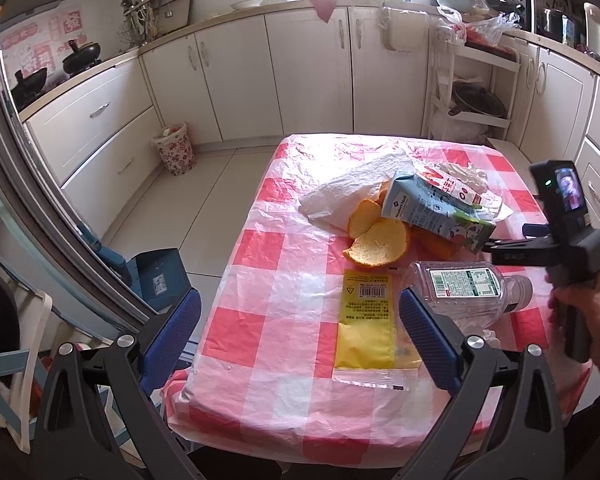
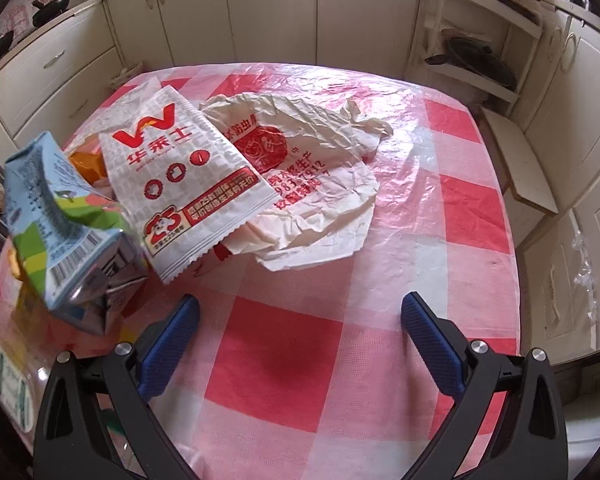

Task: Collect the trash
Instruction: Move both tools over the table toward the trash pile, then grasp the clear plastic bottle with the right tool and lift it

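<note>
Both claws gape empty — left claw [image 1: 300, 320] straddles the yellow wrapper [image 1: 366, 322] at lower centre, likely first pick; right claw [image 2: 300, 320] hovers over bare worktop [image 2: 472, 208] — carton [image 2: 60, 216] mid-left.

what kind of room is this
A home kitchen, most likely. Cream cabinets run under a countertop, black woks sit on the stove side, and a small table in a red-checked plastic cloth holds food trash such as a crushed milk carton.
</note>
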Demonstrator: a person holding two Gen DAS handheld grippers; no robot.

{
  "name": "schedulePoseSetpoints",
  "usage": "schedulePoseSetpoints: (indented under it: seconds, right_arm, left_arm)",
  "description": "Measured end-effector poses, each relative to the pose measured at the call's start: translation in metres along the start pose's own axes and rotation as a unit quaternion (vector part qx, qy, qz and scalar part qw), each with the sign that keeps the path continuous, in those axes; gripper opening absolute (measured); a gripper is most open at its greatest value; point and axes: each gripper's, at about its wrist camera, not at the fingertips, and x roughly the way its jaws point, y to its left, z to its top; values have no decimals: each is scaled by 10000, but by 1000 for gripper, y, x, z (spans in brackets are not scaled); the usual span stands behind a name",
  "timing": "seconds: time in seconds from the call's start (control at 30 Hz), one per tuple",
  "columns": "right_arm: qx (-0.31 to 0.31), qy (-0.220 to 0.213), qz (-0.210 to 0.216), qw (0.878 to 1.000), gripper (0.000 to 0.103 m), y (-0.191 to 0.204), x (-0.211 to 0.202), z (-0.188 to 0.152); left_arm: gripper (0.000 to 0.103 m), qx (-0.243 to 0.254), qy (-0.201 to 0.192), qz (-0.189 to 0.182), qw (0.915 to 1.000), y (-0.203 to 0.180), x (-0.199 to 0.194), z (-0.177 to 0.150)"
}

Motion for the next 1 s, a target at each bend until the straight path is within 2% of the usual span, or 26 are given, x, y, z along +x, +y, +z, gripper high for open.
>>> schedulePoseSetpoints:
  seconds: [0.07, 0.1, 0.17, 0.23, 0.27, 0.37, 0.43, 0.53, 0.77, 0.83, 0.9, 1.0]
  right_arm:
    - [221, -448, 559, 9972, 97, -11, -37, 0]
    - [83, -614, 691, 9957, 97, -10, -55, 1]
    - [-824, -834, 1078, 9872, 97, 8, -94, -4]
    - [-1844, -614, 1712, 9659, 97, 34, -114, -23]
    - [-2163, -544, 1823, 9576, 97, 44, -117, -34]
    - [-2580, -401, 1991, 9446, 97, 64, -107, -58]
    - [-2630, -335, 2220, 9383, 97, 77, -99, -61]
    - [-2877, -322, 2334, 9283, 97, 100, -91, -60]
    - [-2801, -52, 2638, 9230, 94, 113, -60, -37]
    - [-2893, 0, 2599, 9213, 91, 118, -57, -36]
    - [-2943, 59, 2600, 9196, 80, 123, -53, -36]
    - [-2937, 113, 2586, 9202, 72, 122, -54, -34]
  left_arm:
    - [95, 16, -3, 26, 10000, 0, 0, 0]
    - [95, 6, -10, 38, 10000, 1, 0, 0]
    - [95, -71, -2, 32, 10000, 5, 1, 1]
    - [95, -166, 19, 11, 9999, 10, 2, 2]
    - [95, -216, 28, -1, 9998, 12, 2, 3]
    - [95, -242, 43, 10, 9997, 14, 2, 2]
    - [95, -200, 45, 52, 9998, 12, 2, 0]
    - [95, -142, 46, 90, 9998, 11, 2, -2]
    - [95, -191, 86, 109, 9997, 15, 5, -2]
    - [95, -184, 81, 116, 9997, 16, 5, -2]
    - [95, -183, 89, 123, 9997, 16, 6, -1]
    - [95, -209, 110, 127, 9996, 18, 8, -1]
